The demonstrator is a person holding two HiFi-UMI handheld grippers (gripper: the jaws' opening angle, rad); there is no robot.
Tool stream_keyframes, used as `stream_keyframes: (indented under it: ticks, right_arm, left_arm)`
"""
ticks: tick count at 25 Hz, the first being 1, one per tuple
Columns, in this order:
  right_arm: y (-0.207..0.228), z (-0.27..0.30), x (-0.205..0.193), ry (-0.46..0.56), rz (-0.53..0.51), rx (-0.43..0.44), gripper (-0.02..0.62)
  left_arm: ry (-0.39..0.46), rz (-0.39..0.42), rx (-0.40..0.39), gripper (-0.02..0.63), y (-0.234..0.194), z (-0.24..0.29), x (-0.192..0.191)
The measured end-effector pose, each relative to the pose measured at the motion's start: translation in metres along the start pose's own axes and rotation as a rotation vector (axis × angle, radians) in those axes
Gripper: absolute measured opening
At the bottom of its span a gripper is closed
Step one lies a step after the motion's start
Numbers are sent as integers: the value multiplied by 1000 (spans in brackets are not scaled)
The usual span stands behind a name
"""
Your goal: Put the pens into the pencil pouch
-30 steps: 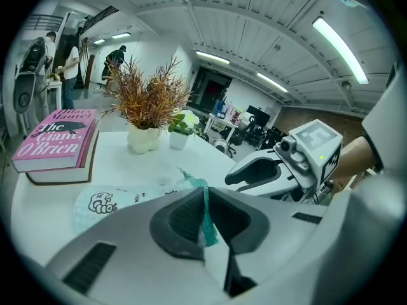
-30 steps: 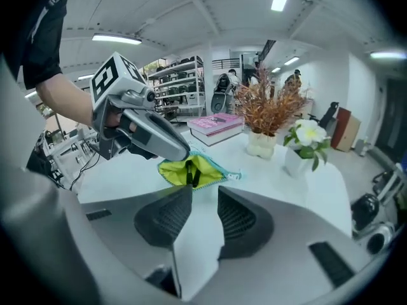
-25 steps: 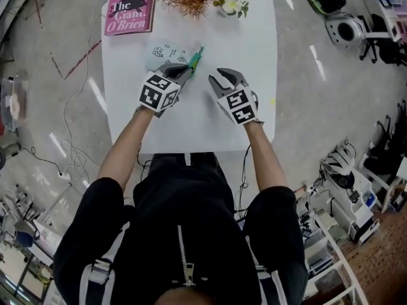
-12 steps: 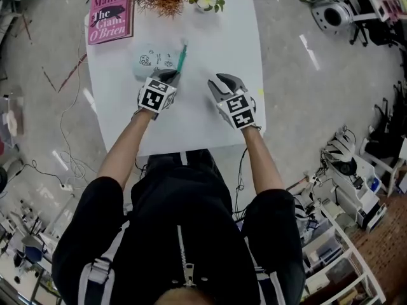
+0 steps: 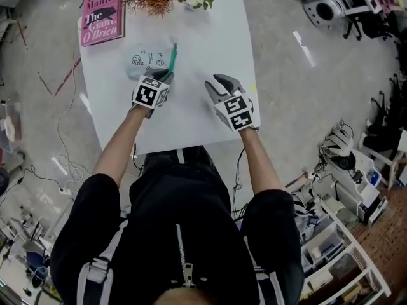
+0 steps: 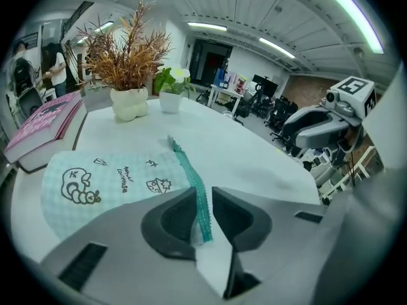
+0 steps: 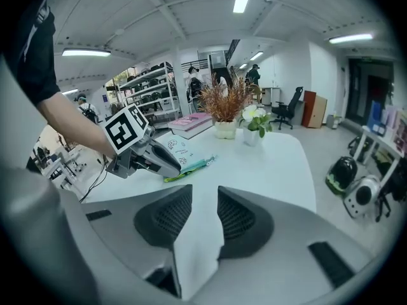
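Nearest the person, the right gripper (image 7: 205, 192) hangs over bare white worktop (image 5: 203, 49), its jaws moderately apart with nothing between them, well to the right of the pouch. A little farther and to the left, the left gripper (image 6: 203, 192) sits low at the near right corner of the pencil pouch (image 6: 108, 180). Its jaws have just been opening and now stand at a narrow gap, with the pouch's teal zipper edge (image 6: 191, 170) running through that gap, loose rather than pinched. The pouch itself is pale mint with small dark doodles and lies flat on the left half of the worktop. Beyond it, at the far left corner, lies a pink book (image 5: 102, 18). Along the far edge stand a white vase of dried brown stalks (image 6: 129, 103) and, just beside it, a small white pot with a green plant and a pale flower (image 6: 170, 94).
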State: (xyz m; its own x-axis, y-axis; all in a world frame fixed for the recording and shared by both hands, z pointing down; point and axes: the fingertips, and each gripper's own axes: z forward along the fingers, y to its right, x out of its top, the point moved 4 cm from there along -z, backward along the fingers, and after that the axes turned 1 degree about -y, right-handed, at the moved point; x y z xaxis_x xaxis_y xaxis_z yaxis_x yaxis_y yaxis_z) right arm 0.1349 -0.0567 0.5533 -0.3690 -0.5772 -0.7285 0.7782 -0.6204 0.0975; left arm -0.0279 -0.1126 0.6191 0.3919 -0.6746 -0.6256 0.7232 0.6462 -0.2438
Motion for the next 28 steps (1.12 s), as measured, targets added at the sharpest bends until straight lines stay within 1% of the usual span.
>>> stream_keyframes:
  ticks: [2, 5, 8, 11, 14, 16, 19, 24, 28]
  right_arm:
    - [-1, -3, 3, 14, 6, 0, 137]
    - [-4, -4, 7, 29, 9, 1, 137]
    - [-8, -3, 13, 44, 14, 4, 125]
    - [-11, -6, 25, 99, 51, 12, 110]
    - [-11, -14, 43, 177, 93, 2, 71]
    - [-10, -19, 51, 225, 121, -12, 26]
    - [-12, -22, 55, 260, 155, -15, 9]
    - [-19, -32, 74, 254, 147, -45, 9]
    - [-27, -49, 92, 306, 118, -46, 9]
  left_arm:
    - [39, -10, -6, 81, 1, -9, 6]
    - [102, -5, 7, 81, 3, -28, 13]
    - [155, 5, 40, 81, 0, -50, 16]
    - [200, -6, 83, 81, -6, -74, 16]
    - [256, -12, 109, 70, -6, -101, 22]
    - [298, -14, 127, 55, -4, -120, 27]
    - [349, -20, 153, 49, -2, -143, 32]
    - [428, -31, 209, 46, 2, -179, 37]
    - [507, -38, 250, 44, 7, -208, 43]
